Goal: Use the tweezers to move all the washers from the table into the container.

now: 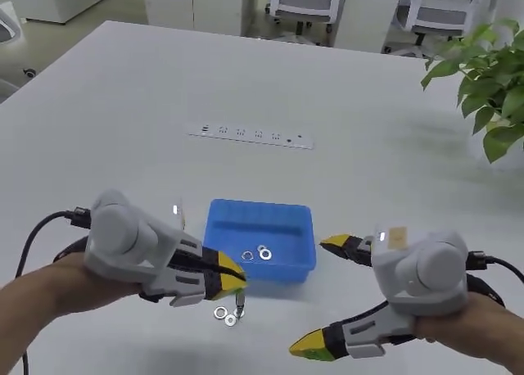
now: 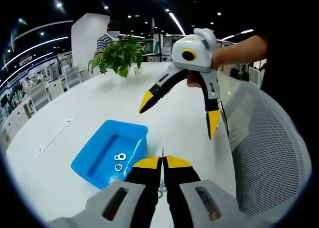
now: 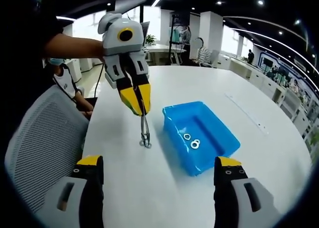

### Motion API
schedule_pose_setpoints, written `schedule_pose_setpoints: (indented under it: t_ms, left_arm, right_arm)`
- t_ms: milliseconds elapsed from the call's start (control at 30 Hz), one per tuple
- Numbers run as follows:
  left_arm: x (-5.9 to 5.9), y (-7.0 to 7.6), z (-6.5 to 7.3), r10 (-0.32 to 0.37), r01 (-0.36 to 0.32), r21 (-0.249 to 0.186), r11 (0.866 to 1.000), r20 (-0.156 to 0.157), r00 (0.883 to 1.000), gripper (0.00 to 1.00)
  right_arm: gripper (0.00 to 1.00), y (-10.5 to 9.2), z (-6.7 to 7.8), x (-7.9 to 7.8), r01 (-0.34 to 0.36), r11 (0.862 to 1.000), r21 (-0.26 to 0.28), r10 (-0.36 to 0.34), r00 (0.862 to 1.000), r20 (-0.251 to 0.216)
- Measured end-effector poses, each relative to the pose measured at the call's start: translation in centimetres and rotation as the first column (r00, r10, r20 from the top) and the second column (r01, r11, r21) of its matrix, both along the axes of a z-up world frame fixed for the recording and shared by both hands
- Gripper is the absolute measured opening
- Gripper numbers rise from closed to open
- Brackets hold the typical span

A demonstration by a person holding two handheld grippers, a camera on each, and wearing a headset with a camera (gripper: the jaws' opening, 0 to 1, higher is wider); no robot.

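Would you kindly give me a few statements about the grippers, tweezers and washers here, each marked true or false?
1. The left gripper is shut on the tweezers. True.
2. The blue container is empty. False: a few washers lie inside it.
3. The right gripper grips a washer. False: it is open and holds nothing.
4. Some loose washers lie on the table at the tweezers' tips. True.

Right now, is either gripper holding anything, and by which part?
The left gripper holds the tweezers by their upper end, jaws shut on them, tips down by the washers. The right gripper is open and holds nothing.
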State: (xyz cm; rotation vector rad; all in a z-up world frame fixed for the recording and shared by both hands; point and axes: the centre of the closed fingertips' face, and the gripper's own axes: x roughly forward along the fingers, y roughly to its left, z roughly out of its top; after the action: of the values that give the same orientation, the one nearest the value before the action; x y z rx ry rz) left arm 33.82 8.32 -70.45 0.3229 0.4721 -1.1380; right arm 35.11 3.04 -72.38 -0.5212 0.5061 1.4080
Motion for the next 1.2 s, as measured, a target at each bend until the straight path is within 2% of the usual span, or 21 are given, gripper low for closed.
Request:
schedule_pose_setpoints:
  t_ms: [133, 467, 667, 800, 1200]
  left_arm:
    - [-0.2, -0.1, 0.0, -0.012, 0.012, 0.007, 1.0, -0.003, 1.0, 0.06]
    - [-0.2, -0.2, -0.1, -0.016, 0.016, 0.006, 1.0, -0.007, 1.0, 0.06]
    - [-0.3, -0.2, -0.1, -0.024, 0.024, 0.009, 1.0, -0.014, 1.0, 0.06]
    - [-0.4, -0.2, -0.1, -0.028, 0.028, 0.01, 1.0, -0.018, 0.999, 0.06]
    - [-0.4, -0.1, -0.1, -0.034, 0.035, 0.018, 0.999, -0.026, 0.999, 0.06]
  right_arm:
    - [0.79, 0.5, -0.1, -0.2, -0.051, 0.999, -0.007, 0.051, 0.999, 0.014]
    - [0.62, 1.7, -0.4, -0.7, -0.125, 0.992, -0.017, 0.126, 0.992, 0.022]
    - [0.51, 2.2, -1.0, -1.0, -0.189, 0.981, -0.041, 0.19, 0.981, 0.025]
    - [0.4, 2.5, -1.3, -1.1, -0.249, 0.965, -0.079, 0.255, 0.964, 0.073]
    - [0.3, 4.2, -1.8, -1.3, -0.306, 0.949, -0.075, 0.312, 0.948, 0.069]
